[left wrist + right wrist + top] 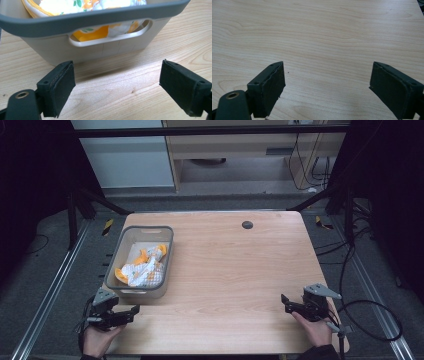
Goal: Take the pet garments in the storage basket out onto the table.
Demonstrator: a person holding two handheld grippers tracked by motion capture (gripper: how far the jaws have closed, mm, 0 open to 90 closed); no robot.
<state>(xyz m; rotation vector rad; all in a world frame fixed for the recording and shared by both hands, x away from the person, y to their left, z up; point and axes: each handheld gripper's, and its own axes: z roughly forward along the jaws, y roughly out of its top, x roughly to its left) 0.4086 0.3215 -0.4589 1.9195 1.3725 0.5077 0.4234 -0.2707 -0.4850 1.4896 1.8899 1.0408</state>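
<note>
A grey plastic basket (123,242) stands on the left part of the wooden table (235,270), holding a crumpled white and orange cloth (142,267). My left gripper (131,313) rests low at the front left corner, just in front of the basket, open and empty. In the left gripper view the basket's near wall (107,48) and handle slot fill the space ahead, with the cloth (92,33) showing through the slot. My right gripper (286,301) sits near the front right edge, open with nothing between its pads (270,87), above bare wood.
A small dark round cap (247,224) sits in the table near its far edge. Cables (370,320) lie on the floor to the right. Metal rails and dark frame posts flank the table. Bare wood spreads between basket and right gripper.
</note>
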